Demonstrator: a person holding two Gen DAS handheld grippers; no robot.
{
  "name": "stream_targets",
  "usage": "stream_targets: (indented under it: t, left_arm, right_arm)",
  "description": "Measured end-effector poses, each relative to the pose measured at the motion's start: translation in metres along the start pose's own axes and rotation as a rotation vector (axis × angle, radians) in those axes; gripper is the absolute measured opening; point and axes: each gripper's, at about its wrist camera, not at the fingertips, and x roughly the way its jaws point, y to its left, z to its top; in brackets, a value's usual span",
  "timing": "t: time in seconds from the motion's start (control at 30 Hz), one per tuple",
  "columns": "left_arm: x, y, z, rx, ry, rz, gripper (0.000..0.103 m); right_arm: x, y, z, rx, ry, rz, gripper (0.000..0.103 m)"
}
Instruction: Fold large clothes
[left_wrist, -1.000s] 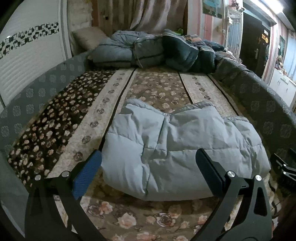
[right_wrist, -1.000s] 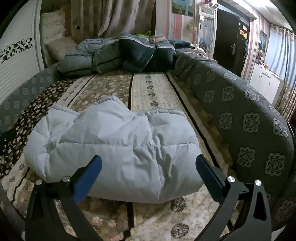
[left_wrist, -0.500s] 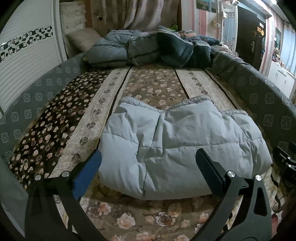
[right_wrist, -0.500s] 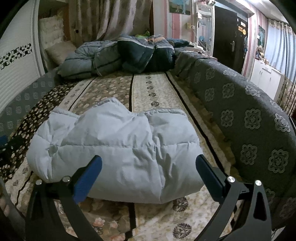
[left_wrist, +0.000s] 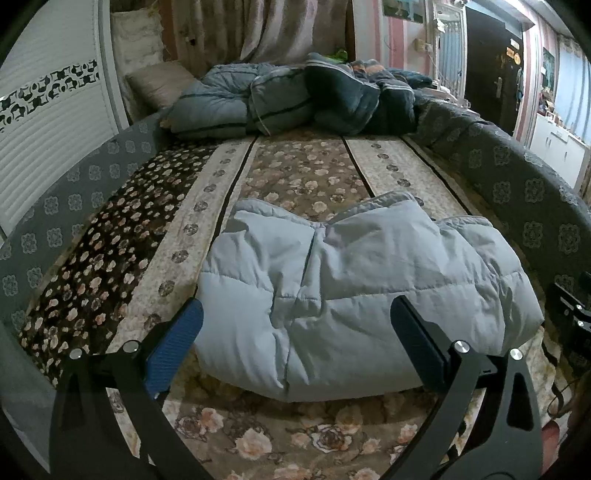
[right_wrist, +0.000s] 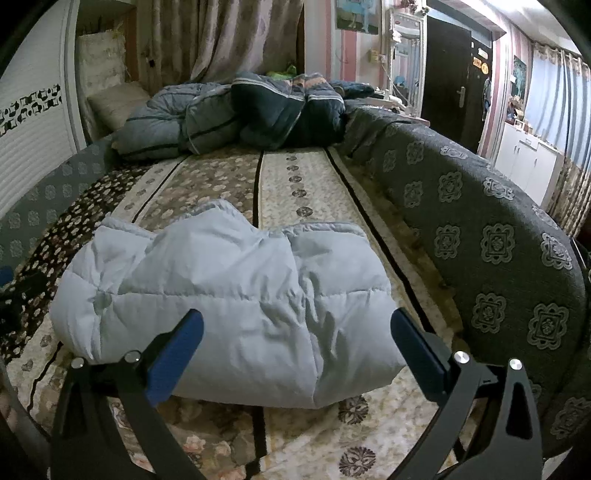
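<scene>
A pale blue padded jacket (left_wrist: 354, 291) lay folded into a thick bundle on the floral bedspread (left_wrist: 303, 177), near the foot of the bed. Its quilted stitching ran across in bands, and the far edge rose in two soft humps with a dip between them. No brand, label or writing could be read on it, and nothing legible showed elsewhere; small signs on the dark door (right_wrist: 454, 74) were too small to read.

The bedspread carried lengthwise stripes: a dark band of pale roses on the left, cream bands with round medallions, and a brown rose band in the middle. A grey padded rail with square medallions (right_wrist: 491, 236) curved along the right side of the bed. At the head lay a heap of dark blue and grey quilts (left_wrist: 295, 99), with a beige pillow (left_wrist: 159, 85) to their left and a patterned curtain (right_wrist: 221, 37) behind. A white ribbed panel with a black-and-white band (left_wrist: 48, 110) stood at the left, and pink striped walls and white cabinets (right_wrist: 528, 162) were at the far right.

The left gripper (left_wrist: 295, 343) had its fingers spread wide and empty, apart from the cloth, with the near left part of the jacket showing between them. The right gripper (right_wrist: 295, 347) was likewise spread wide and holding nothing, framing the jacket's near right part, its right finger (right_wrist: 417, 350) crossing the jacket's right corner in that view. Whether either touched the fabric could not be told.
</scene>
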Motion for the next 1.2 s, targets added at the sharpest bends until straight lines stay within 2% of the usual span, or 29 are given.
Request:
stream_targets:
  t: [0.33, 0.7, 1.2]
  left_arm:
    - [-0.009, -0.002, -0.002, 0.025, -0.04, 0.017, 0.1]
    - [-0.002, 0.008, -0.008, -0.003, -0.015, 0.022, 0.1]
    - [-0.003, 0.012, -0.008, 0.011, -0.02, 0.039, 0.1]
  right_arm:
    - [0.0, 0.001, 0.0, -0.003, -0.003, 0.004, 0.101]
    - [-0.002, 0.007, 0.0, -0.013, -0.007, 0.001, 0.101]
    - [0.0, 0.01, 0.003, -0.025, -0.005, 0.013, 0.101]
